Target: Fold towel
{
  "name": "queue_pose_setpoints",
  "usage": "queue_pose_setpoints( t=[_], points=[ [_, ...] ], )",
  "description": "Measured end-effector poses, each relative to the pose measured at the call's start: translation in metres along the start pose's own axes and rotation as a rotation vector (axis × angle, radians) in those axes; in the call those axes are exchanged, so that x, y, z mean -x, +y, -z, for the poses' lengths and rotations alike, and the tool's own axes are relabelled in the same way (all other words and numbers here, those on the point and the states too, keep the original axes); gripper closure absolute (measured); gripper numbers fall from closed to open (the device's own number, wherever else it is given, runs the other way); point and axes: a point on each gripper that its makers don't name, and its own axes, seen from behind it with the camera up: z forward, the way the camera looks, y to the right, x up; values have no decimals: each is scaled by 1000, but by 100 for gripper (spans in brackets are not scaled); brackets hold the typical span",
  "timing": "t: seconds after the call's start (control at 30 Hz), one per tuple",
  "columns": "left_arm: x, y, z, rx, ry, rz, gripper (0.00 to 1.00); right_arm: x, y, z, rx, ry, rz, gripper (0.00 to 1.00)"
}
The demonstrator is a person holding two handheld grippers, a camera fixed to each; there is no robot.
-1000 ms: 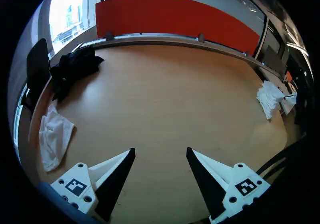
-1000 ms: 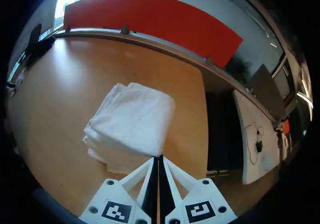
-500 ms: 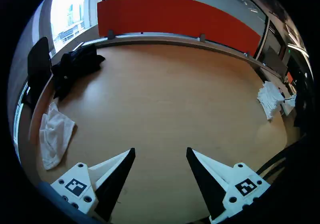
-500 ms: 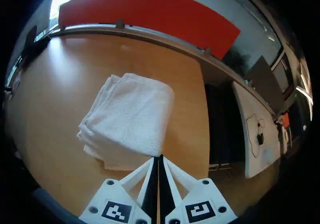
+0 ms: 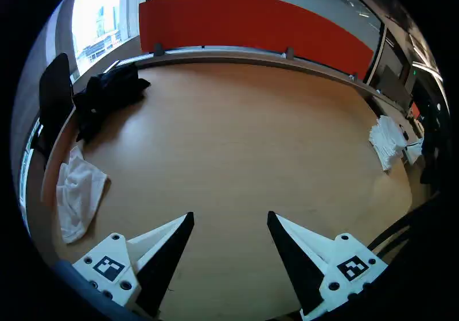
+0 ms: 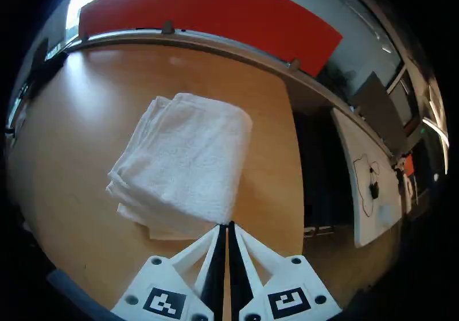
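Since a second ago the folded towel (image 6: 186, 160) has turned slightly on the surface (image 6: 74, 120) in the right gripper view; the left gripper view is unchanged; a crumpled white cloth (image 5: 77, 192) lies far left; the left claw (image 5: 229, 217) gapes wide, holding nothing; the right claw (image 6: 228, 229) is closed, tips at the towel's near corner; whether it pinches cloth I cannot tell.
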Motion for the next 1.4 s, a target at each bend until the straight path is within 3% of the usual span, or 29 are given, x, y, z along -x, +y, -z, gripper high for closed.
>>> queue_pose_setpoints(
  t=[0.27,0.37,0.5,0.57,0.67,1.4],
  points=[
    [0,-1,0,-1,2,4,5,4,1,1,13,-6,-4,88],
    [0,0,-1,1,2,5,5,4,-1,2,12,0,-12,70],
    [1,1,-1,3,2,4,5,2,-5,3,4,17,-23,29],
    [1,2,-1,5,3,4,5,1,-7,4,5,22,-20,19],
    [1,3,0,7,4,5,5,1,-9,5,1,24,-14,16],
    [0,3,2,6,10,10,5,-19,-35,5,-44,74,-21,16]
  ],
)
